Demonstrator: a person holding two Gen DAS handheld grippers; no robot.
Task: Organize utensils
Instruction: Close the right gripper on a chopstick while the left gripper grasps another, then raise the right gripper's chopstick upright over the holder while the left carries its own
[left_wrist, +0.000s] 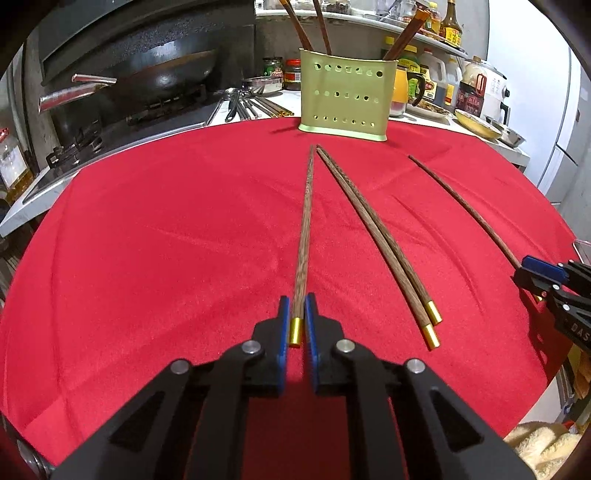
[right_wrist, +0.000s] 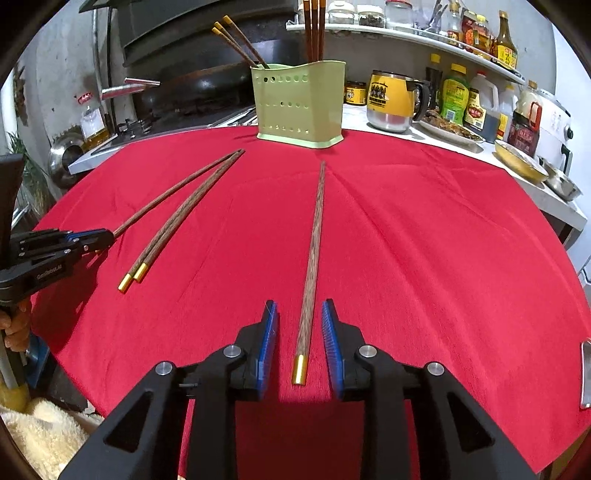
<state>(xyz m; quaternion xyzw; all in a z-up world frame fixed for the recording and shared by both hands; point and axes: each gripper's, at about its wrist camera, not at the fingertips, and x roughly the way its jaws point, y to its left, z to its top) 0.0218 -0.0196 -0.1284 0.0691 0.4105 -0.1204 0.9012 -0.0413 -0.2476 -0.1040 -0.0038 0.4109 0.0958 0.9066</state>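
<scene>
Left tongs (left_wrist: 296, 317) pinch one chopstick (left_wrist: 305, 229) by its gold end; right tongs (right_wrist: 299, 332) straddle another chopstick (right_wrist: 314, 251), jaws wide, both aimed toward the holder (right_wrist: 301, 107).

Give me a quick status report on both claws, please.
Left claw shut on chopstick. Right claw open, straddling another chopstick. Pair loose on the cloth. Path to holder clear.

On the cloth (left_wrist: 147, 258) over the counter we see four chopsticks side by side pointing back toward the holder (left_wrist: 347, 96) at its far edge: one (left_wrist: 304, 236) between our left gripper (left_wrist: 296, 321) pads, a pair (left_wrist: 373, 229) in the middle, and one (right_wrist: 312, 269) between our right gripper (right_wrist: 300, 325) pads.
</scene>
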